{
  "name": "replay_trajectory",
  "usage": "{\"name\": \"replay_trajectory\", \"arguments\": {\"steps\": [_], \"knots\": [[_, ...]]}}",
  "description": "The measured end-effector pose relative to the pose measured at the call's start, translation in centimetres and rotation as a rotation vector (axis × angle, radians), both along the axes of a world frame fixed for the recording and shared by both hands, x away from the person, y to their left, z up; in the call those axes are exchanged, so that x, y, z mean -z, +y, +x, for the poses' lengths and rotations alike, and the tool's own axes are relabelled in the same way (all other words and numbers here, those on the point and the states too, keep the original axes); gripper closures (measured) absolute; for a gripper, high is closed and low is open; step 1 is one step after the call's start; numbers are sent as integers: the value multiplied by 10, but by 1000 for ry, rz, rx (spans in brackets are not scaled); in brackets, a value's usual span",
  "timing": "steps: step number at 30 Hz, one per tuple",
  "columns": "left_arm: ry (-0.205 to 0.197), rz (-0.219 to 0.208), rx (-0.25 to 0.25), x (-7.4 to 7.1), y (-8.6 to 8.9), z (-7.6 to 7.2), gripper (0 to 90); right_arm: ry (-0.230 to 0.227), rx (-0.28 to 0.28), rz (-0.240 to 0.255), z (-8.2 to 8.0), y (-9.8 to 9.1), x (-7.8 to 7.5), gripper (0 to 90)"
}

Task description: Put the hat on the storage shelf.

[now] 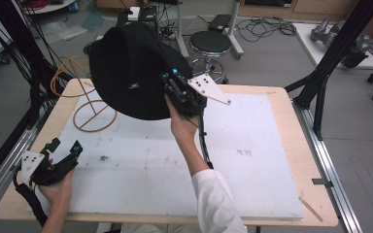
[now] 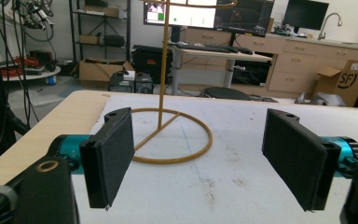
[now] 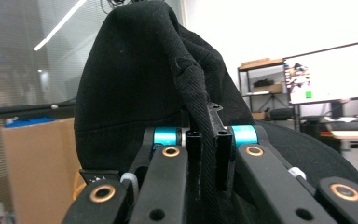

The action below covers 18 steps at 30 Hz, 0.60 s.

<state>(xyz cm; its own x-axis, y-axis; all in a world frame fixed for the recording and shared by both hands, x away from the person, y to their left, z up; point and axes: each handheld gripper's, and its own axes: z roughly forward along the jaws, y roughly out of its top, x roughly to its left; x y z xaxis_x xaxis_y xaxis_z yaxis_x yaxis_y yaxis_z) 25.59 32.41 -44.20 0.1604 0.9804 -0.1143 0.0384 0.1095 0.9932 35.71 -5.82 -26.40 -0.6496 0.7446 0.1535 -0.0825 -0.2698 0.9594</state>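
Above the gold wire stand (image 1: 94, 104), the right gripper (image 1: 175, 87) holds a black hat (image 1: 131, 73) clamped by its brim, apparently about to lower it onto the stand, while the left gripper (image 2: 198, 158) waits with jaws wide apart.

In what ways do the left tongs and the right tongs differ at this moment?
The left tongs are open, jaws wide apart and empty; the right tongs are shut on the black hat, pinching its fabric. The left tongs sit low at the near left corner of the table, while the right tongs are raised above it, holding the hat over the gold wire stand. Both are hand-held, with black jaws and teal fittings.
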Motion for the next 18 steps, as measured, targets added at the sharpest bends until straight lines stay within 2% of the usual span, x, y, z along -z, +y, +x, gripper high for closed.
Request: {"name": "replay_trajectory", "arguments": {"steps": [3, 10, 18], "knots": [[3, 4, 7, 1, 0, 0, 253, 7, -26, 11, 6, 15, -3, 879], [5, 14, 14, 1, 0, 1, 253, 5, -69, -25, 19, 51, -10, 880], [2, 26, 26, 1, -3, 1, 252, 36, -95, -23, 38, 96, -19, 880]]}}
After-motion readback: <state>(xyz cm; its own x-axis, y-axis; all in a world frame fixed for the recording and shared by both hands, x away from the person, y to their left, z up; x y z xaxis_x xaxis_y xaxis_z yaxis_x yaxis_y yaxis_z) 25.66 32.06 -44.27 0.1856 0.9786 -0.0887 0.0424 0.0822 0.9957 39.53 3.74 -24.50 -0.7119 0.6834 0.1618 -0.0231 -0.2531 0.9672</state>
